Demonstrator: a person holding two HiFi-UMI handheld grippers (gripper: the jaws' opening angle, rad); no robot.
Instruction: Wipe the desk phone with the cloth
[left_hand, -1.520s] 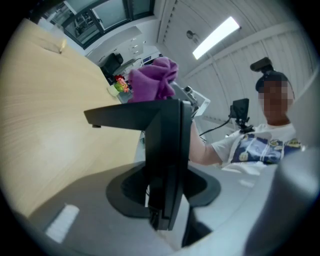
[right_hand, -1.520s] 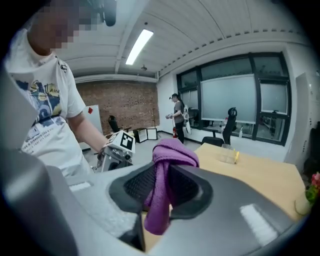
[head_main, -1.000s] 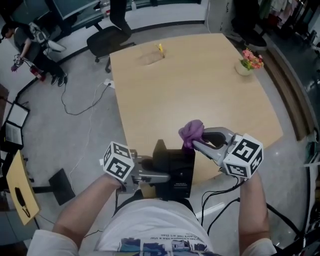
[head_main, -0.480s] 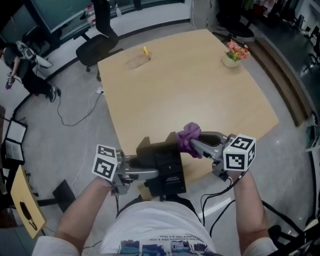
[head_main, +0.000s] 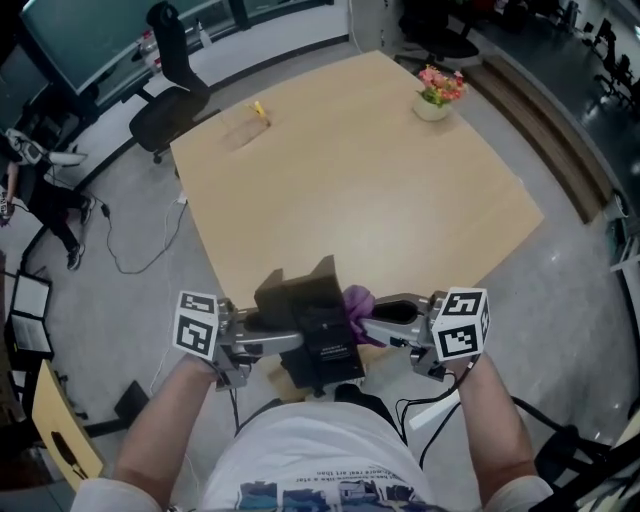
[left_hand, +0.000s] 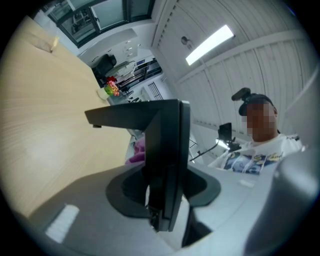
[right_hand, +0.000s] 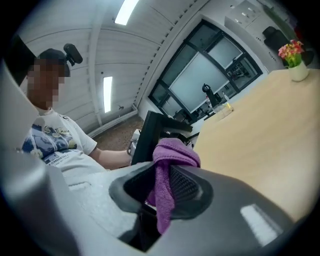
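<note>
Your left gripper (head_main: 287, 342) clamps desk phone (head_main: 322, 350) edge, likely steadying it. Your right gripper (head_main: 372, 326) pinches purple cloth (head_main: 357, 300) against phone's 3 o'clock side, ready for wiping.

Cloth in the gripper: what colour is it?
Purple; the soft cloth shows best in the right gripper view.

Pale wooden surface (head_main: 350, 170) on a grey polished floor (head_main: 110, 300). A pot of pink flowers (head_main: 435, 92) stands near its far right corner, and a small yellow object (head_main: 259, 109) lies near the far left. Black office chair (head_main: 165, 105) beyond that corner, with a cable (head_main: 115, 255) trailing on the floor. Overhead is a strip light (left_hand: 209, 44) in a white slatted ceiling (left_hand: 270, 60). Large dark-framed windows (right_hand: 212, 62).
</note>
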